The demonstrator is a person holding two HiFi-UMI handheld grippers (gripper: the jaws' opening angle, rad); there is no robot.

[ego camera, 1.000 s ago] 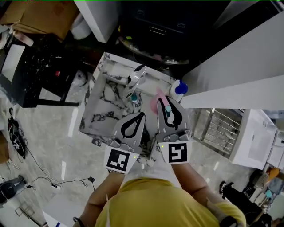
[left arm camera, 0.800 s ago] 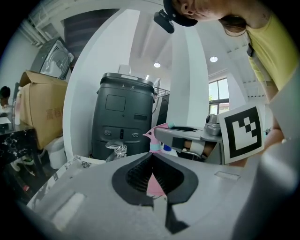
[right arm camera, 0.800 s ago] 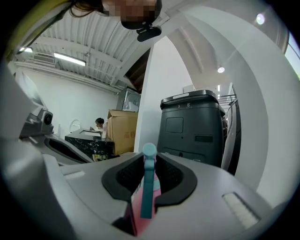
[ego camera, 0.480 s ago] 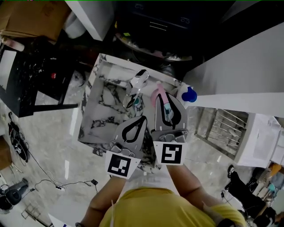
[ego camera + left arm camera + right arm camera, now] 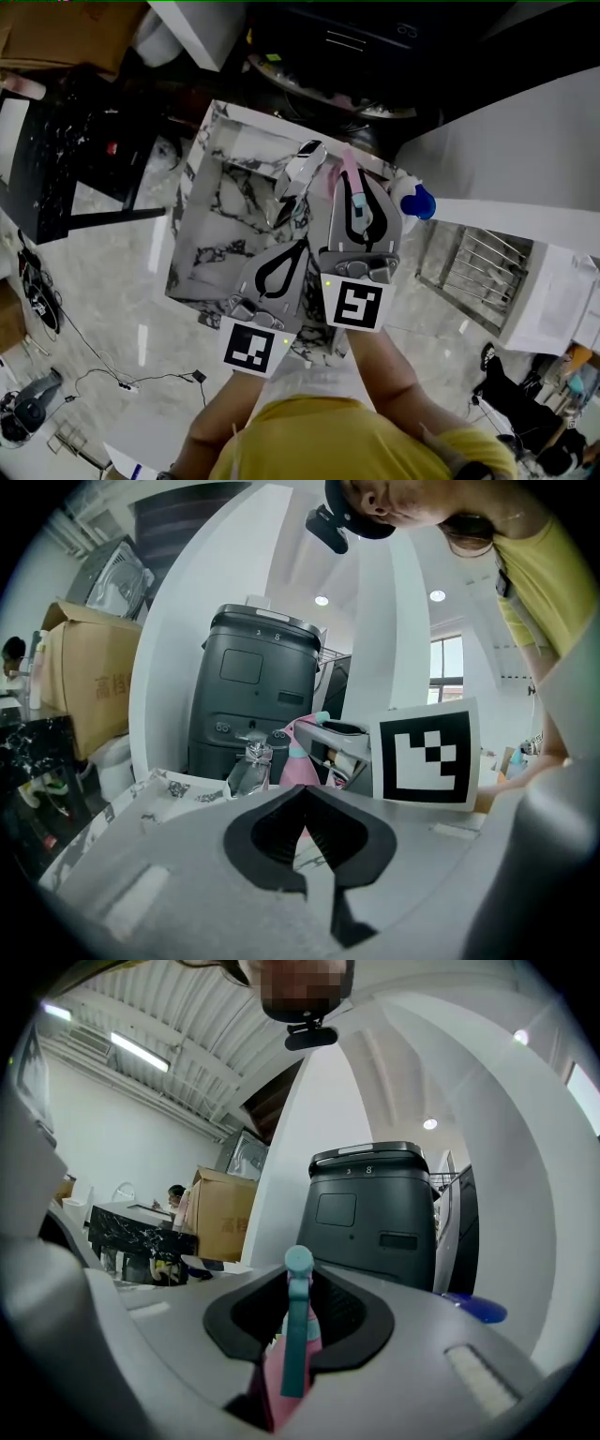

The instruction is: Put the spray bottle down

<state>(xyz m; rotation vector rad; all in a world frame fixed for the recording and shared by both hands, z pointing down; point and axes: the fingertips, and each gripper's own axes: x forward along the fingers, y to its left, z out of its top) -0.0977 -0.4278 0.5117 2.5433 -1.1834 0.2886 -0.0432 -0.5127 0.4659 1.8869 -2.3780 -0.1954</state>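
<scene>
Marble-look desk (image 5: 211, 234) with a raised rim fills the middle of the head view, with pale glossy floor (image 5: 112, 309) around it. One big dark grey machine (image 5: 253, 696) stands behind the desk and one cardboard box (image 5: 89, 696) sits off to its left.

Two tools are out in front of the person, forearms stretched forward, side by side over the desk's near edge. The right tool (image 5: 357, 202) reaches further in than the left tool (image 5: 298, 251). The right one's jaws are clamped on the one pink spray bottle (image 5: 295, 1335), teal trigger up, just right of the single chrome faucet (image 5: 298, 173). Can't tell if the bottle touches the top. The left tool's jaws are closed tip to tip with nothing in them.

One blue-capped bottle (image 5: 417, 202) sits at the desk's far right corner.
</scene>
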